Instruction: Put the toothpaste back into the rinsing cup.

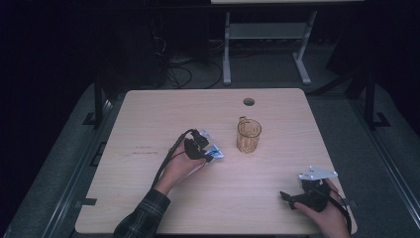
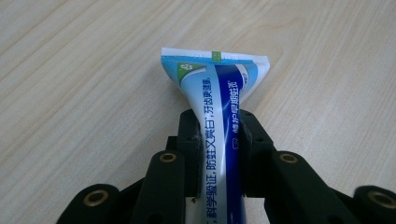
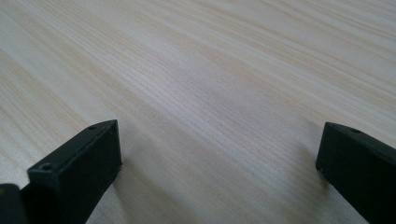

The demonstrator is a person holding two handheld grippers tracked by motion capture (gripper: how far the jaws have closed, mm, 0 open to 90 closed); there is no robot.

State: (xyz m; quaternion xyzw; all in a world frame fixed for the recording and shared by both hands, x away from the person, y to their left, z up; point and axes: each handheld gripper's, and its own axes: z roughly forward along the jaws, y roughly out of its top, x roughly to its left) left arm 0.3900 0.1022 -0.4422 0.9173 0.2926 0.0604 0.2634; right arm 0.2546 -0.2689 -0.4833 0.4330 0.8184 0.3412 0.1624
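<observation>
While the left claw (image 2: pixel 218 140) clamps a toothpaste tube (image 2: pixel 215 98) mid-desk (image 1: pixel 148 114), left of an amber cup (image 1: pixel 248 135), the right claw (image 3: pixel 219 158) rests wide open, empty; dropping the tube into the cup seems next.

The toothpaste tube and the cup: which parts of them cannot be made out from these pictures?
- Toothpaste tube: its cap end runs off the bottom edge of the left gripper view, between the jaws of the left gripper.
- The same tube in the high view: mostly covered by the left hand; print too small to read.
- Amber cup: the high view is too dim and small to show whether anything is inside.
</observation>
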